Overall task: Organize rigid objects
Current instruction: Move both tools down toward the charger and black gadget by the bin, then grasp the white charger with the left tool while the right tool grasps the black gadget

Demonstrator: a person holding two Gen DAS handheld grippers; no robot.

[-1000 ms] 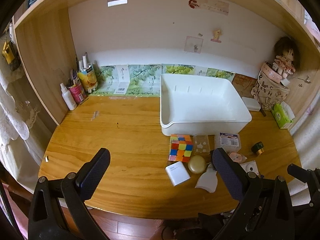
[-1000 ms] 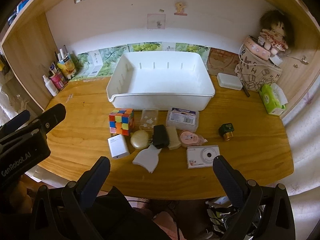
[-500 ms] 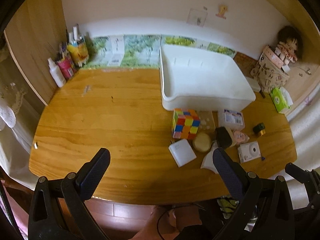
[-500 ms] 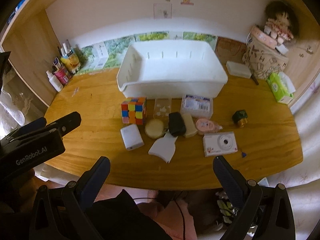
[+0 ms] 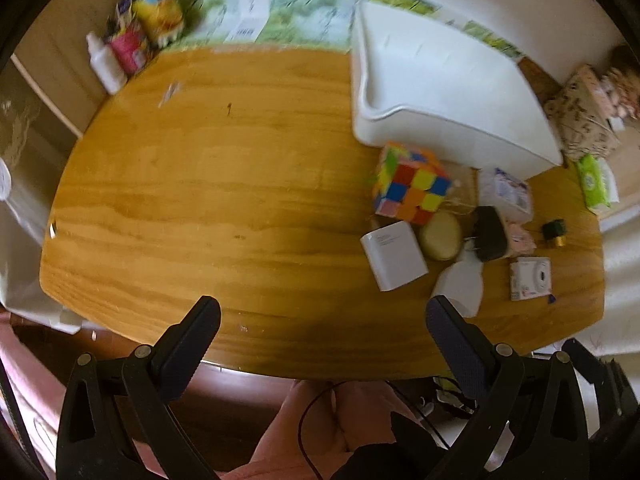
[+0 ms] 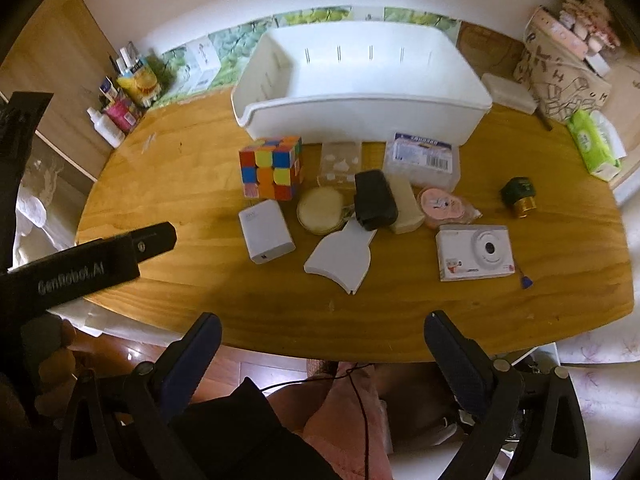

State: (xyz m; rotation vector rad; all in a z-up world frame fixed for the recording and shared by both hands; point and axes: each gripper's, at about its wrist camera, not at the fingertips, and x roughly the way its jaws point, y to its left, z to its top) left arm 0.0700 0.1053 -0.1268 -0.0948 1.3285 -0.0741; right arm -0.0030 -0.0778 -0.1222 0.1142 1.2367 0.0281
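We hold the left gripper (image 5: 320, 322) and right gripper (image 6: 320, 326) wide and bare at the table's (image 6: 400, 320) near edge, cube (image 6: 272, 168), camera (image 6: 474, 253) and perhaps a charger (image 6: 266, 230) lying before the far bin (image 6: 360, 116).

Left gripper (image 5: 320, 332) and right gripper (image 6: 322, 334) hang side by side, each with jaws spread wide and holding nothing, both angled steeply downward.
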